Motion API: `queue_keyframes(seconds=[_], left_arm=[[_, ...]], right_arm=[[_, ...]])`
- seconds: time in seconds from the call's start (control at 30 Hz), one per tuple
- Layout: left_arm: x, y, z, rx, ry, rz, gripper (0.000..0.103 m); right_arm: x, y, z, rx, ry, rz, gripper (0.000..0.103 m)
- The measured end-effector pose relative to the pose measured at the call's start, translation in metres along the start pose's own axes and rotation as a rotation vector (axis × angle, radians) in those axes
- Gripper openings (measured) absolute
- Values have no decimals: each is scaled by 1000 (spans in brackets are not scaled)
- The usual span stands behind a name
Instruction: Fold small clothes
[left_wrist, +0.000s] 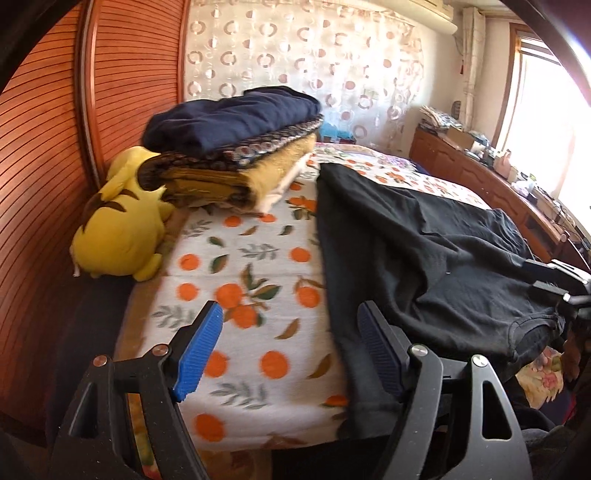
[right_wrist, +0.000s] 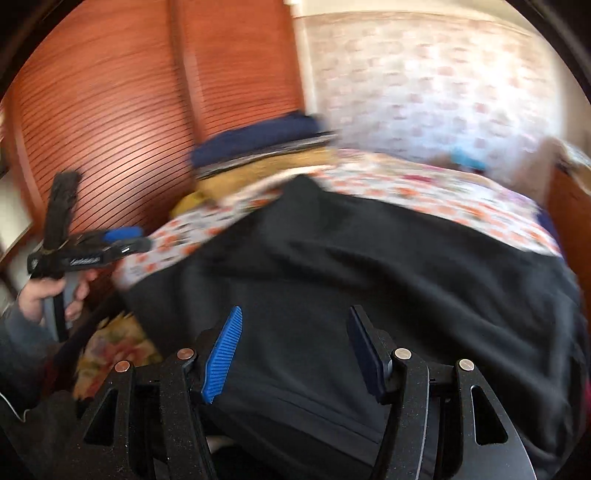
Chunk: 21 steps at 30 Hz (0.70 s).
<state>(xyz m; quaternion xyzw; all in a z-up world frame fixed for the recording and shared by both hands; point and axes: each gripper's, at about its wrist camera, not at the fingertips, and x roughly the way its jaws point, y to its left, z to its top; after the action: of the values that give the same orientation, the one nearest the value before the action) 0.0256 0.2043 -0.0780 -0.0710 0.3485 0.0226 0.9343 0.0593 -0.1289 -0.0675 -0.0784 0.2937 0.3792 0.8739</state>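
Left wrist view shows the left hand-held gripper (left_wrist: 290, 349) wide open and empty beside the soft, floppy black cotton shirt (left_wrist: 424, 251) spread on the orange-print bed (left_wrist: 240, 266), best grabbed at its near hem, with the right hand-held gripper (right_wrist: 293, 350) also open.

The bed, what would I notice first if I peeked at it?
Probably the big black garment spread across the orange-print blanket. Next, the yellow plush toy lying at the bed's left edge, by a stack of folded clothes. Both grippers, left and right, are open.
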Motion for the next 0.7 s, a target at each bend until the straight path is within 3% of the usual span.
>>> queue_keyframes(seconds=[0.33,0.5,0.6,0.67,0.7], left_arm=[[-18,43,-12,-43,-5,75,76],[-28,66,-15,-75,-20,108,76],[-30,74,-16,-93,-20,113,76],[-28,76,-15,-97,-19,115,76],[-27,76,-15,-96,-20,114,76]], right_arm=[[91,106,16,-241,101,258,61],[117,127,18,-300,135,289,60],[134,133,18,-338,150,262,48],[138,131,14,-358,157,238,33],[138,130,13,-361,158,228,20]])
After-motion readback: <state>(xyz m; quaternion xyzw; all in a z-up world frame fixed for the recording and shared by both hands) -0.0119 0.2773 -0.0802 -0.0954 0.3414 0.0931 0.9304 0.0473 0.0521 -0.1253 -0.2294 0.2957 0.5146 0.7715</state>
